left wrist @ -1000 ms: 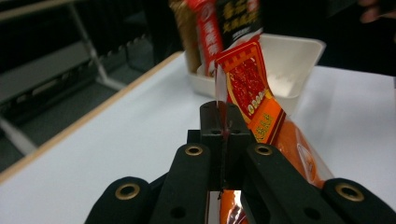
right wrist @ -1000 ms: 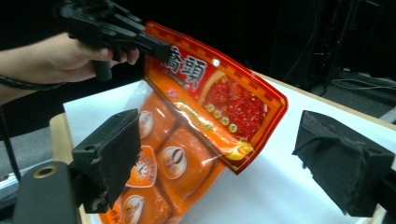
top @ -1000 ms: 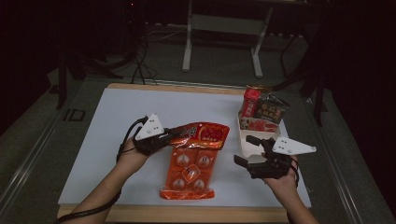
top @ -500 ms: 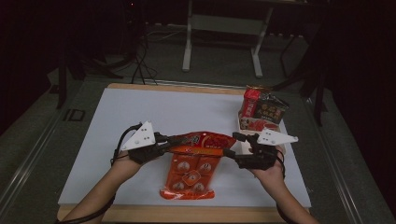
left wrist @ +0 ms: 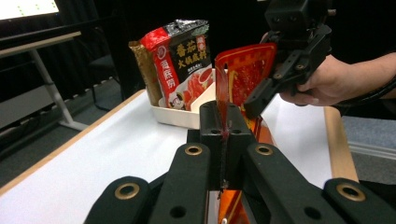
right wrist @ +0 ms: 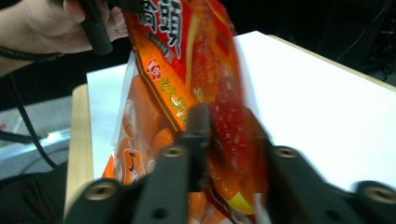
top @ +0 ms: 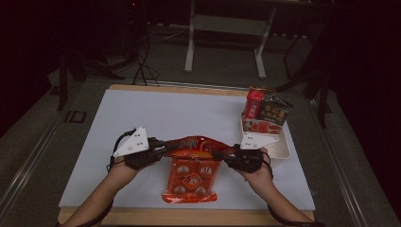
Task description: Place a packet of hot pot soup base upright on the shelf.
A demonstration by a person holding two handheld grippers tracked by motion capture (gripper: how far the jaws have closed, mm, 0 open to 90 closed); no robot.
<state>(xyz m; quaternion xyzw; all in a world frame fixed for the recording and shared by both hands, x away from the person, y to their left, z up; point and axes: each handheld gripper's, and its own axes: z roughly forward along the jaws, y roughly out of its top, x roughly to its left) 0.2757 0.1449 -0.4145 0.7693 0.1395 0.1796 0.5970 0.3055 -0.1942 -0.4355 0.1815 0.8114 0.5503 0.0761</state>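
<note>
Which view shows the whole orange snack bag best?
The high view: the orange snack bag lies full length on the table, its top edge pinched by the left gripper and right gripper. The left gripper view shows just its raised top; the right gripper view a blurred close-up.

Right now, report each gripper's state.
Left gripper: shut on the orange snack bag.
Right gripper: jaws just closing, shut on the same bag's top edge.
</note>
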